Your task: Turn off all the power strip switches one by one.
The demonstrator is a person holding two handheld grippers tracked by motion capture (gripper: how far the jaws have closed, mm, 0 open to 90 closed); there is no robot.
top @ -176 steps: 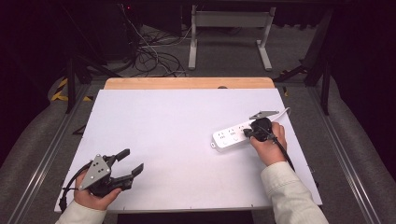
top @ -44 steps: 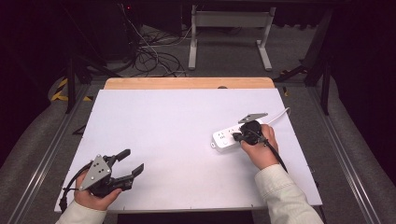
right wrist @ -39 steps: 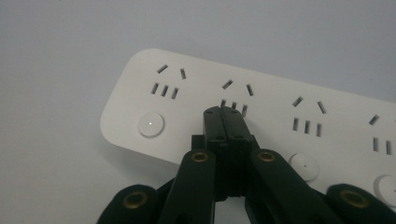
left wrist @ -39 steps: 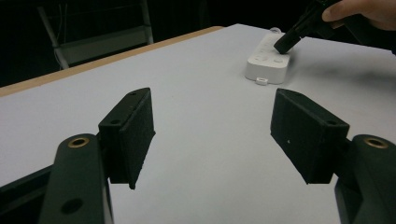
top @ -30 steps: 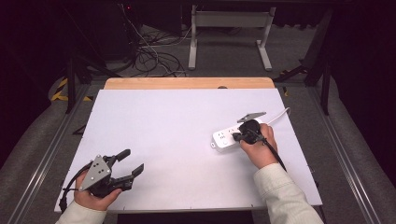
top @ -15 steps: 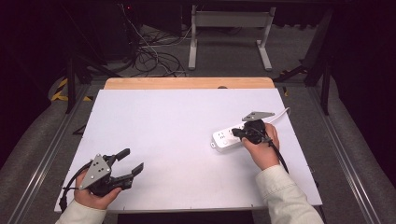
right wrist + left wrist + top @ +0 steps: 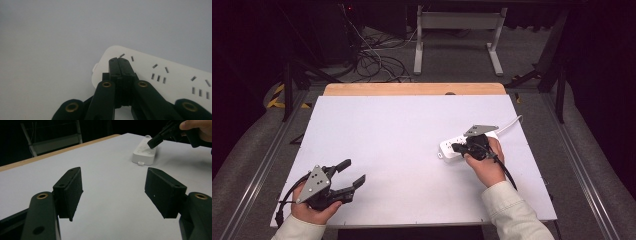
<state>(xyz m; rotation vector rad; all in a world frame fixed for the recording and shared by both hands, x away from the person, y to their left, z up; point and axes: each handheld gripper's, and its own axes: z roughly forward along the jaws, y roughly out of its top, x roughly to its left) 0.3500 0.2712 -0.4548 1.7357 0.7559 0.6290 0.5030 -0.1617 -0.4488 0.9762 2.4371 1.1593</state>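
Right gripper [image 7: 121, 60] jaws closed over power strip [image 7: 160, 75]

White matte table surface [image 7: 402, 145] evenly lit from above; surroundings dark; soft shadows; gripper views slightly blurred.
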